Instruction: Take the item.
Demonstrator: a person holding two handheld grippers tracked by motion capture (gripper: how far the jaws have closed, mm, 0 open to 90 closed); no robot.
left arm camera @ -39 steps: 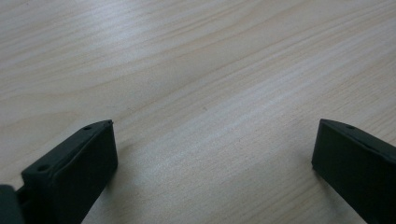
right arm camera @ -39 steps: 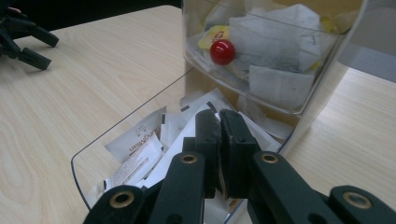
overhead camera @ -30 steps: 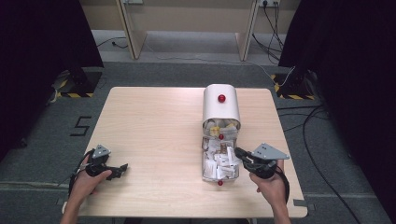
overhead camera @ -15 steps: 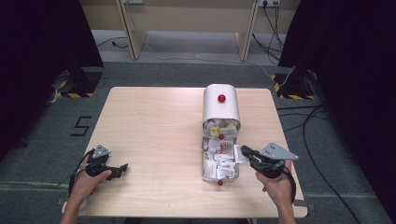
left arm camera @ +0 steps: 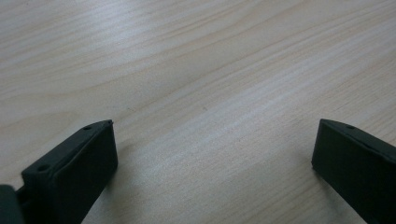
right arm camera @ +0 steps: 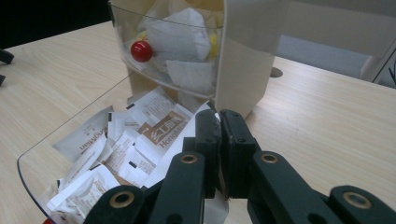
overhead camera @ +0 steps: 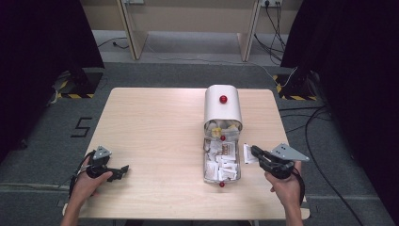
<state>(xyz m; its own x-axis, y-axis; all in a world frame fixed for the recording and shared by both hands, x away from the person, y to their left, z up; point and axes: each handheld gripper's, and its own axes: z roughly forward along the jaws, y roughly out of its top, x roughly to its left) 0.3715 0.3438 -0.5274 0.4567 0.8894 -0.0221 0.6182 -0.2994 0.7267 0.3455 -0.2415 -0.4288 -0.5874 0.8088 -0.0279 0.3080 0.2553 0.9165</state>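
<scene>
The packet [overhead camera: 247,154] is held just outside the clear drawer [overhead camera: 205,165], pinched at the tip of the right gripper [overhead camera: 254,151]. In the high view, that gripper is seen beside the drawer's near right wall. A second ago its jaws were reaching over the drawer, and the gripper has since been drawn back to its own right, with the white packet brought out. From this it is judged that one packet has been picked, and that it is yet to be set down somewhere. The open drawer of packets is left just off the gripper's tip, with the white box [overhead camera: 222,108] beyond it. The left gripper [overhead camera: 123,168] is rested on the table [overhead camera: 155,127], well apart from the drawer, much as before.

In the left gripper view, the jaws are seen spread wide over bare wood, with nothing between them.

In the right gripper view, the jaws are seen pressed together on a white strip of packet. The drawer of packets is seen ahead and to the left of them.
</scene>
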